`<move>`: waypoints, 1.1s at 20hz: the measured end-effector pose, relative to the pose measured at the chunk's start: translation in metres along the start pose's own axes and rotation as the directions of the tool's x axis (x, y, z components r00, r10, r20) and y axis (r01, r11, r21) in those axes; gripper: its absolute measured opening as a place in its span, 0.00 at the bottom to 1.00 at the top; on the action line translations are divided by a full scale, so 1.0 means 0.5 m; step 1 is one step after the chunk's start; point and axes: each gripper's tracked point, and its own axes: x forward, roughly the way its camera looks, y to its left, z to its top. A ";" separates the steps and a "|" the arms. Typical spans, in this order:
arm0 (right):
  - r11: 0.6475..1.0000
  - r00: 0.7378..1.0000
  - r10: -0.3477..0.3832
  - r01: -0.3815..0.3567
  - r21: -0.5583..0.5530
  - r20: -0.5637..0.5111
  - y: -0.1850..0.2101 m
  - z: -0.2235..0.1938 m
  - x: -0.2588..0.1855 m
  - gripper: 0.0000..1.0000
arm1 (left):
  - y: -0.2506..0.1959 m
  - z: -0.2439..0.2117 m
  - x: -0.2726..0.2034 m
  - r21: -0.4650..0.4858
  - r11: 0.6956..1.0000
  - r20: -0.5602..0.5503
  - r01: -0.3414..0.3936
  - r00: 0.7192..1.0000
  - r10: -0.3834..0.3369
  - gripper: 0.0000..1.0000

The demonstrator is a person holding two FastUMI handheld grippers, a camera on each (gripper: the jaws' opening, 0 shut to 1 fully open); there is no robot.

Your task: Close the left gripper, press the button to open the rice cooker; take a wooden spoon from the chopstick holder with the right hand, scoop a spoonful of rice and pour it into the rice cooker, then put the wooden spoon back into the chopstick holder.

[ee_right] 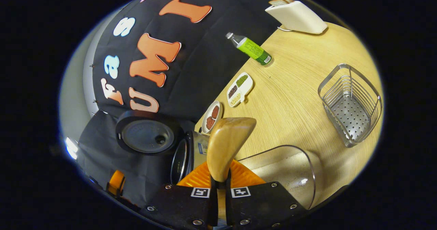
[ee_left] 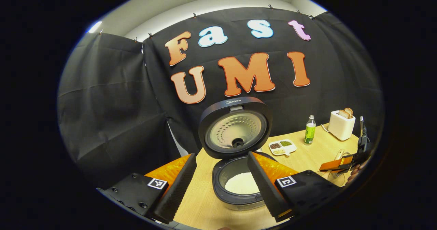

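The rice cooker (ee_left: 239, 189) stands open just ahead of my left gripper (ee_left: 222, 158), its lid (ee_left: 235, 127) upright and white rice (ee_left: 242, 184) in the pot. The left gripper is open and holds nothing. My right gripper (ee_right: 220, 182) is shut on the handle of the wooden spoon (ee_right: 227, 144), whose bowl points forward over the rim of a clear glass container (ee_right: 290, 172). I cannot tell if the spoon carries rice. The metal wire chopstick holder (ee_right: 351, 103) stands to the right on the table. In the left gripper view the right gripper (ee_left: 344, 161) is at the far right.
On the wooden table (ee_right: 290, 96) stand a white toaster (ee_right: 297, 16) with bread, a green-labelled bottle (ee_right: 251, 49), a divided dish of beans (ee_right: 240, 89) and a small plate (ee_right: 211, 117). The black cloth wall runs behind the cooker.
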 end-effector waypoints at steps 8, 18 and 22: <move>0.962 0.980 0.198 -0.198 0.189 0.019 0.100 0.096 -0.052 0.08 | -0.040 0.035 -0.013 -0.044 0.999 0.054 -0.030 0.998 0.032 1.00; 0.886 0.916 0.402 -0.388 0.256 -0.003 0.289 0.167 -0.041 0.08 | -0.015 0.074 -0.055 -0.061 0.989 0.135 -0.134 0.981 0.141 1.00; 0.873 0.904 0.428 -0.410 0.266 -0.012 0.343 0.154 0.000 0.08 | 0.035 0.080 -0.070 -0.089 0.977 0.143 -0.192 0.969 0.203 1.00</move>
